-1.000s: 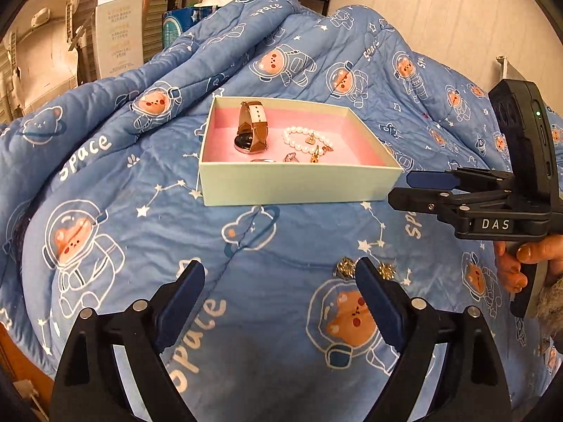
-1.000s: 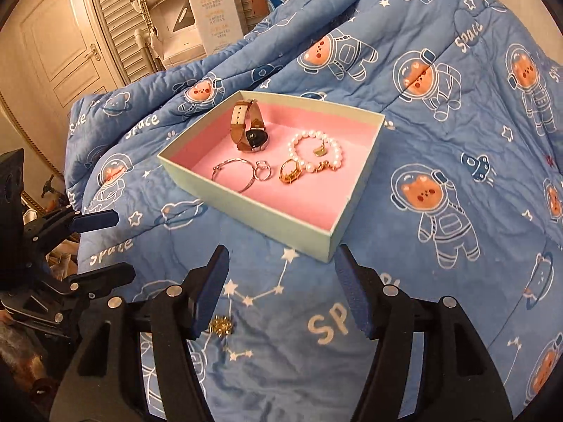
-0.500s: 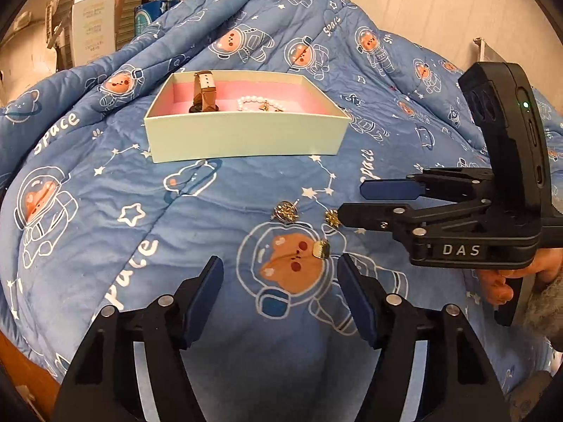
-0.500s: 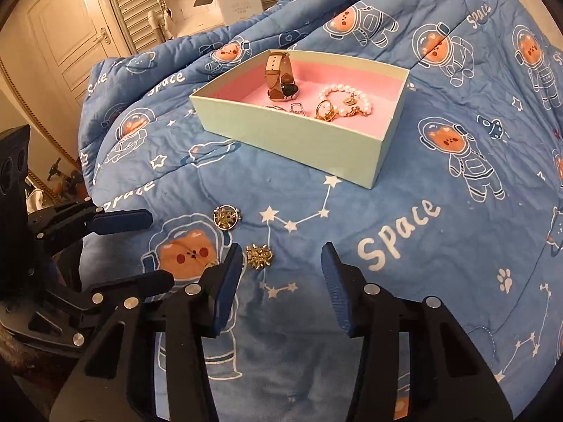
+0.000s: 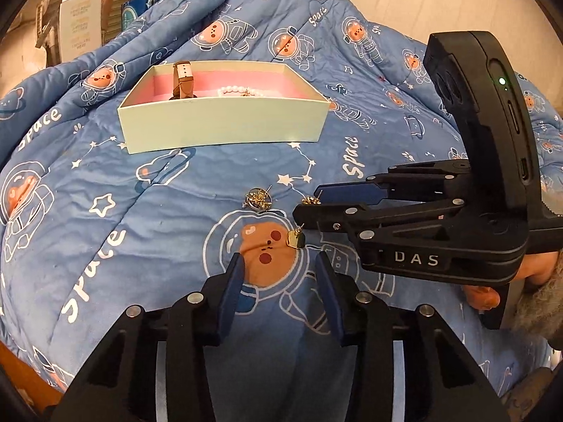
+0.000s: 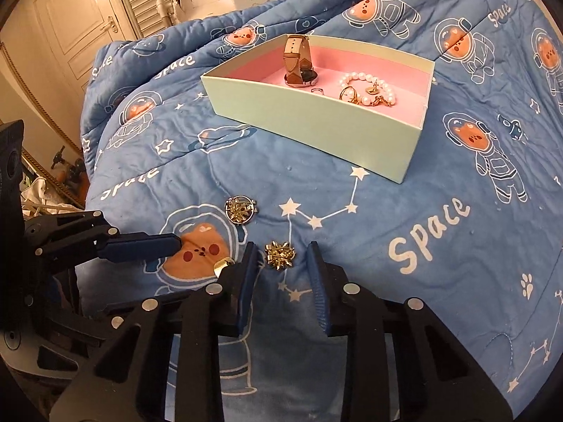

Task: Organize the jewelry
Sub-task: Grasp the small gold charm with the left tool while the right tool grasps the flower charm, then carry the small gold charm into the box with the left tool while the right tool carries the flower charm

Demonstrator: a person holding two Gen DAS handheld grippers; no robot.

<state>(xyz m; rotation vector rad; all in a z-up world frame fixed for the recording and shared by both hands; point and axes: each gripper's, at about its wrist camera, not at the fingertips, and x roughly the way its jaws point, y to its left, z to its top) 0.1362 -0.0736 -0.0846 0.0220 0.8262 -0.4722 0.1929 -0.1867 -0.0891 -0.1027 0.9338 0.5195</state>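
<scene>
A pale green box [image 5: 225,126] [image 6: 316,123] with pink lining holds a brown-strap watch [image 6: 297,66], a pearl bracelet [image 6: 366,84] and rings. Three gold earrings lie loose on the blue quilt: a round one [image 5: 258,199] [image 6: 241,209], a spiky one [image 6: 279,255] [image 5: 309,199] and a flat disc [image 5: 295,238] [image 6: 221,265]. My right gripper [image 6: 281,263] is open and straddles the spiky earring. My left gripper [image 5: 279,267] is open, just short of the flat disc.
The blue space-print quilt [image 5: 105,211] bulges over the bed and drops away at its near edge. A white carton [image 5: 79,21] and shelves stand behind. A white door [image 6: 70,28] and clutter lie to the left in the right wrist view.
Both grippers have dropped lower and moved in on the loose earrings. Both pairs of jaws have narrowed. The right one now has the spiky earring between its fingers.
</scene>
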